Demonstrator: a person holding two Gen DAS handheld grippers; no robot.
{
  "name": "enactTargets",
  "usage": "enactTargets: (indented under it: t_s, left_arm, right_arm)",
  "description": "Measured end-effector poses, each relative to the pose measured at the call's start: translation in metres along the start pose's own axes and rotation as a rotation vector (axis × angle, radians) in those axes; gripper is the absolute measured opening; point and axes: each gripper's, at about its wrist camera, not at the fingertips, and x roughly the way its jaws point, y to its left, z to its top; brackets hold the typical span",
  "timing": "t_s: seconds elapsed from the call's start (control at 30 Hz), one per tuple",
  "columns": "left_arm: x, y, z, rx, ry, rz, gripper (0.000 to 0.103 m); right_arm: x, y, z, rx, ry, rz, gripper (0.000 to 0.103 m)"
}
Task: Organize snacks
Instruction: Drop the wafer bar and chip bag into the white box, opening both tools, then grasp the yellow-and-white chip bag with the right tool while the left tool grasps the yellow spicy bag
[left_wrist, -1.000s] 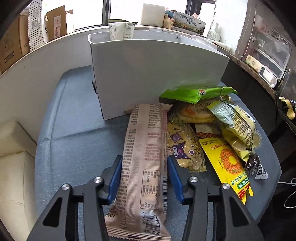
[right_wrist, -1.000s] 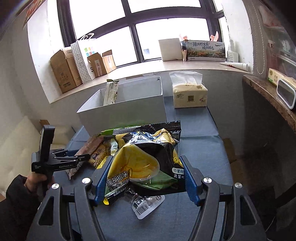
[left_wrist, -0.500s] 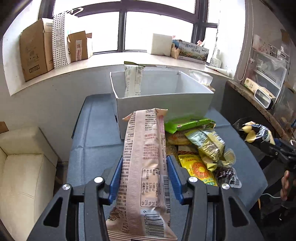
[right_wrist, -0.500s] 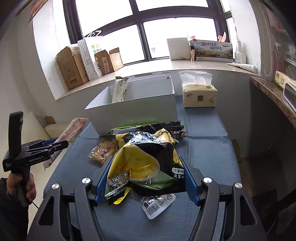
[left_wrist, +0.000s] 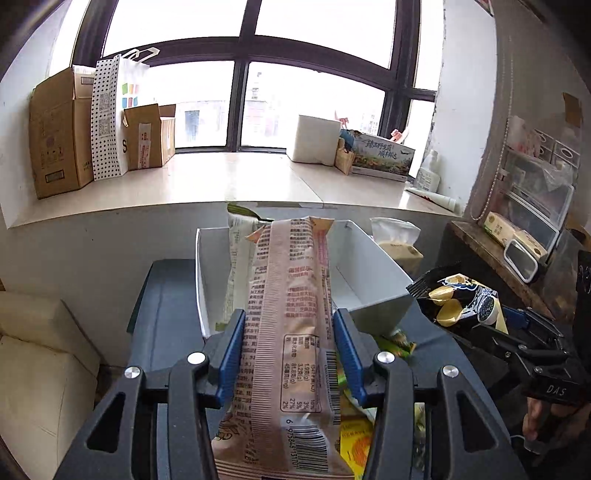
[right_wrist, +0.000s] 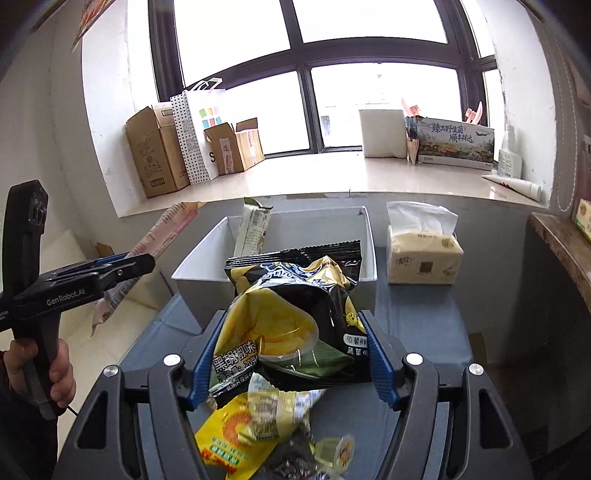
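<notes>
**Both grippers loaded, white box straight ahead**

The left gripper (left_wrist: 288, 354) has its blue pads clamped on a long pink snack pack (left_wrist: 291, 332), which sticks out well past the fingertips and back under the camera too. The right gripper (right_wrist: 291, 354) is squeezing a black and yellow chip bag (right_wrist: 291, 314) the same way. Just beyond both sets of jaws sits the open white box (right_wrist: 354, 273) with one tall packet (right_wrist: 253, 229) leaning inside. Below the right jaws there's a loose pile of snacks (right_wrist: 236, 432) on the blue table (right_wrist: 417, 321). A tissue pack (right_wrist: 423, 254) stands right of the box.
</notes>
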Motion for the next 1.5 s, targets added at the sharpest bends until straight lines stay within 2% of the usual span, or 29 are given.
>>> enactTargets:
  t_s: [0.1, 0.2, 0.23, 0.3, 0.37, 0.4, 0.43, 0.47, 0.5, 0.53, 0.6, 0.67, 0.8, 0.93, 1.07, 1.23, 1.4, 1.5]
  left_arm:
    - [0.035, 0.010, 0.027, -0.029, -0.005, 0.003, 0.052]
    - [0.075, 0.022, 0.048, -0.066, 0.034, 0.037, 0.052]
    - [0.086, 0.025, 0.053, -0.068, 0.041, 0.062, 0.052]
    - [0.104, 0.029, 0.058, -0.067, 0.059, 0.091, 0.052]
    - [0.116, 0.028, 0.059, -0.046, 0.064, 0.117, 0.053]
    - [0.120, 0.028, 0.058, -0.042, 0.070, 0.122, 0.058]
    - [0.123, 0.028, 0.057, -0.042, 0.073, 0.130, 0.065]
    - [0.124, 0.030, 0.055, -0.047, 0.070, 0.127, 0.095]
    - [0.122, 0.031, 0.053, -0.051, 0.053, 0.118, 0.103]
    - [0.120, 0.032, 0.050, -0.050, 0.043, 0.118, 0.103]
    - [0.119, 0.035, 0.046, -0.052, 0.052, 0.113, 0.103]
    - [0.117, 0.036, 0.044, -0.047, 0.054, 0.118, 0.103]
    - [0.101, 0.035, 0.041, -0.039, 0.042, 0.120, 0.103]
    - [0.070, 0.022, 0.031, 0.008, 0.003, 0.123, 0.103]
    - [0.040, 0.009, 0.018, 0.044, -0.009, 0.126, 0.103]
    - [0.002, 0.003, -0.001, 0.028, -0.012, 0.065, 0.103]
    - [-0.035, -0.003, -0.031, 0.019, -0.017, 0.029, 0.103]
    - [-0.053, -0.004, -0.053, -0.006, -0.011, -0.003, 0.103]
  right_arm:
    - [0.034, -0.012, 0.033, 0.027, 0.002, 0.025, 0.073]
    - [0.078, -0.027, 0.061, 0.073, 0.042, 0.054, 0.073]
    - [0.092, -0.032, 0.067, 0.081, 0.062, 0.065, 0.073]
    - [0.116, -0.039, 0.073, 0.094, 0.111, 0.031, 0.073]
    - [0.131, -0.043, 0.074, 0.097, 0.123, 0.041, 0.074]
    - [0.137, -0.045, 0.073, 0.101, 0.130, 0.044, 0.080]
    - [0.142, -0.047, 0.072, 0.108, 0.142, 0.043, 0.092]
    - [0.146, -0.049, 0.071, 0.117, 0.154, 0.035, 0.096]
    - [0.148, -0.050, 0.070, 0.129, 0.158, 0.020, 0.099]
    - [0.149, -0.052, 0.067, 0.142, 0.165, 0.012, 0.103]
    - [0.150, -0.057, 0.063, 0.165, 0.180, 0.031, 0.103]
    - [0.148, -0.059, 0.059, 0.168, 0.177, 0.042, 0.103]
    - [0.131, -0.054, 0.058, 0.137, 0.108, 0.047, 0.103]
    - [0.107, -0.047, 0.058, 0.140, 0.054, 0.100, 0.103]
    - [0.078, -0.034, 0.053, 0.101, 0.012, 0.101, 0.103]
    - [0.032, -0.025, 0.041, 0.100, -0.038, 0.119, 0.103]
    - [-0.004, -0.019, 0.014, 0.091, -0.004, 0.134, 0.103]
    - [-0.024, -0.015, -0.011, 0.083, -0.019, 0.130, 0.103]
